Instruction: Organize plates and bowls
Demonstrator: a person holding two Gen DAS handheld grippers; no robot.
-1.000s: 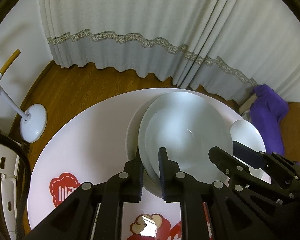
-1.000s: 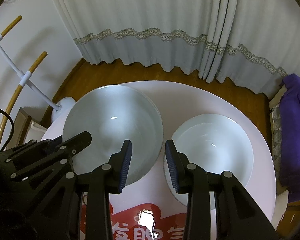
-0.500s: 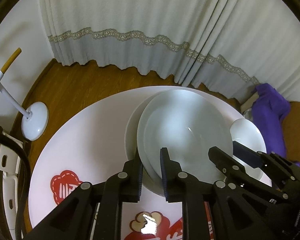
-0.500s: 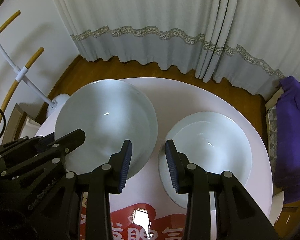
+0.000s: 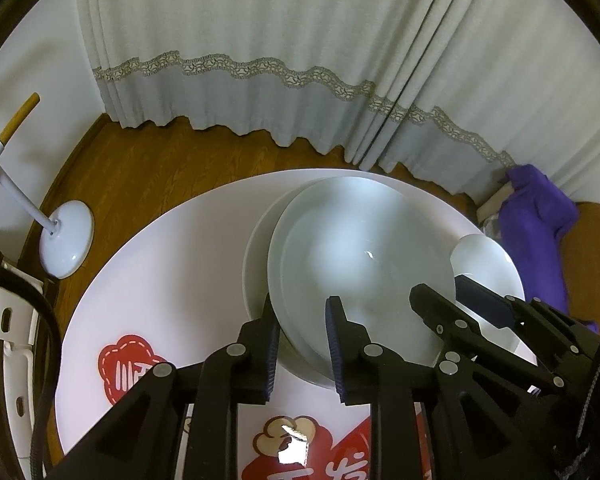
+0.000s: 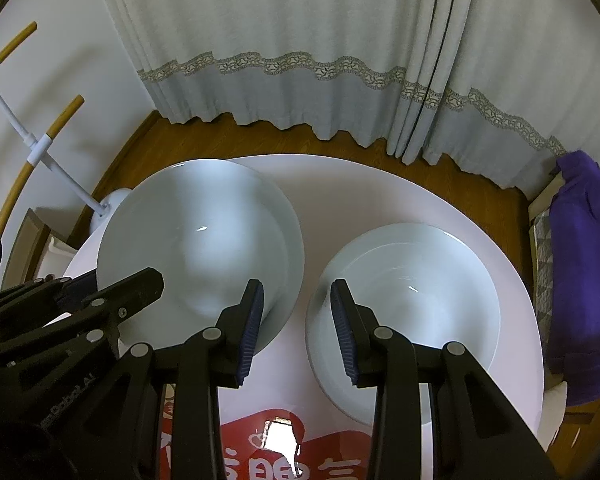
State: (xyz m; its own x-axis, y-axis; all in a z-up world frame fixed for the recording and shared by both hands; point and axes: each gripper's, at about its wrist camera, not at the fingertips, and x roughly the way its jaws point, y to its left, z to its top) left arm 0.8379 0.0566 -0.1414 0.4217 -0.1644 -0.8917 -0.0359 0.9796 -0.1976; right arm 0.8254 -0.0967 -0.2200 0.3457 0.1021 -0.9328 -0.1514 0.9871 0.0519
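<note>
1. Left wrist view: left tongs just opening, releasing the near rim of the top plate, lying on another plate on the worktop.
2. Right wrist view: right tongs hanging parted, empty, between plates and bowl, both resting on the worktop.

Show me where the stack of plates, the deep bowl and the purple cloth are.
stack of plates [image 5: 352, 248]: left wrist view, middle of the top plate.
deep bowl [image 6: 416, 296]: right wrist view, inner bottom of the bowl.
purple cloth [image 6: 580, 264]: right wrist view, middle of the draped fabric.
</note>
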